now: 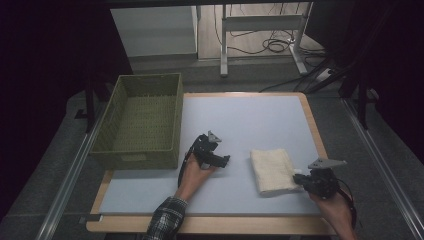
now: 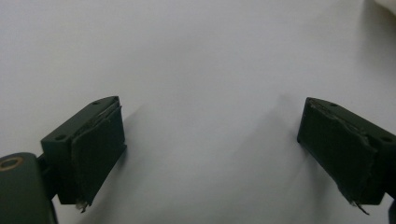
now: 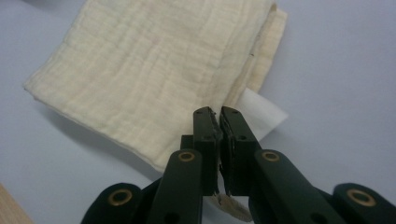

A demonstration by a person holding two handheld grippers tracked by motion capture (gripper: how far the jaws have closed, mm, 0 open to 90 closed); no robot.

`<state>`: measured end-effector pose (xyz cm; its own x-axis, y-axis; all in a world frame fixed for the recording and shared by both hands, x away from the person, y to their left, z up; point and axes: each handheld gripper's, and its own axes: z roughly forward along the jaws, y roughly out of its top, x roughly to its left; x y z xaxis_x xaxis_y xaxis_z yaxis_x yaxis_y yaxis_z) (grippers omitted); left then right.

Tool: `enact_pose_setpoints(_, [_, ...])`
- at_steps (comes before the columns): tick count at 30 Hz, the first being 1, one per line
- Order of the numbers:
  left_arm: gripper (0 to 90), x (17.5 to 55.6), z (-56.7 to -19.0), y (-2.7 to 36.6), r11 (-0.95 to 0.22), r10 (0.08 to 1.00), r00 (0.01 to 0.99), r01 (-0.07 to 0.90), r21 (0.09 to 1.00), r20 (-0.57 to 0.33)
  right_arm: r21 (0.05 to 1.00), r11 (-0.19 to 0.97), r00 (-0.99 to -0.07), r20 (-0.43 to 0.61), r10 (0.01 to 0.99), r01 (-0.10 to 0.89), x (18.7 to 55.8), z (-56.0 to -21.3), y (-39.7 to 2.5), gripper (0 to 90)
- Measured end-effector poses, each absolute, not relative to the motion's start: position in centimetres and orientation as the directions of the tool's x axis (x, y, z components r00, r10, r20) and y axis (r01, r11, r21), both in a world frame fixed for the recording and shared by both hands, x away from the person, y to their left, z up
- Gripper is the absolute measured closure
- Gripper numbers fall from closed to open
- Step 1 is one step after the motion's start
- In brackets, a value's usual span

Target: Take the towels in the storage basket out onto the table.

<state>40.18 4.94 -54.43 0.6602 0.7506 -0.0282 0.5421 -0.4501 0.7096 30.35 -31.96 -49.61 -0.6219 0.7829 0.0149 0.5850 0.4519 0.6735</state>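
A folded cream cloth (image 1: 272, 170) lies on the pale mat at the right front of the table. My right gripper (image 1: 298, 178) is at its near right corner, shut on the cloth's edge. In the right gripper view the two jaws are pressed together (image 3: 219, 116) with a bit of cream fabric pinched low between them, and the cloth (image 3: 154, 79) spreads beyond with a white label (image 3: 261, 116) sticking out beside it. My left gripper (image 1: 222, 150) rests on the mat left of the cloth, open. Its fingers (image 2: 93, 149) stand wide apart over bare mat, holding nothing.
A green woven basket (image 1: 145, 150) stands at the table's left, its inside bare. The pale blue-grey mat (image 1: 250, 115) covers the wooden table. Table legs and cables lie on the floor beyond the far edge.
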Motion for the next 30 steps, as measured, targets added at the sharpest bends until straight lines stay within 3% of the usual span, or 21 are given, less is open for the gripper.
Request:
enact_pose_setpoints(2, [7.6,40.2,-54.4,4.9,-0.45,0.75,0.66,0.543,0.709,-0.029,0.639,0.484,-0.625,-0.006,0.78,0.598,30.7,-49.5,-31.8,74.2])
enact_pose_setpoints(7, [7.5,40.2,-54.4,4.9,-0.449,0.751,0.659,0.544,0.709,-0.03,0.665,0.458,-0.62,0.009,0.785,0.59,32.2,-48.7,-31.2,65.7])
enact_pose_setpoints(19, [7.6,40.1,-54.4,4.9,-0.449,0.752,0.658,0.543,0.709,-0.028,0.672,0.428,-0.602,0.033,0.798,0.604,37.7,-49.3,-28.5,65.1])
enact_pose_setpoints(23, [7.6,40.1,-54.4,4.9,-0.449,0.752,0.658,0.543,0.71,-0.027,0.658,0.443,-0.606,0.026,0.795,0.609,38.4,-50.3,-27.9,88.5])
enact_pose_setpoints(30, [7.6,40.1,-54.4,4.9,-0.45,0.752,0.658,0.543,0.709,-0.027,0.695,0.438,-0.6,-0.012,0.8,0.57,37.8,-48.8,-28.2,89.8])
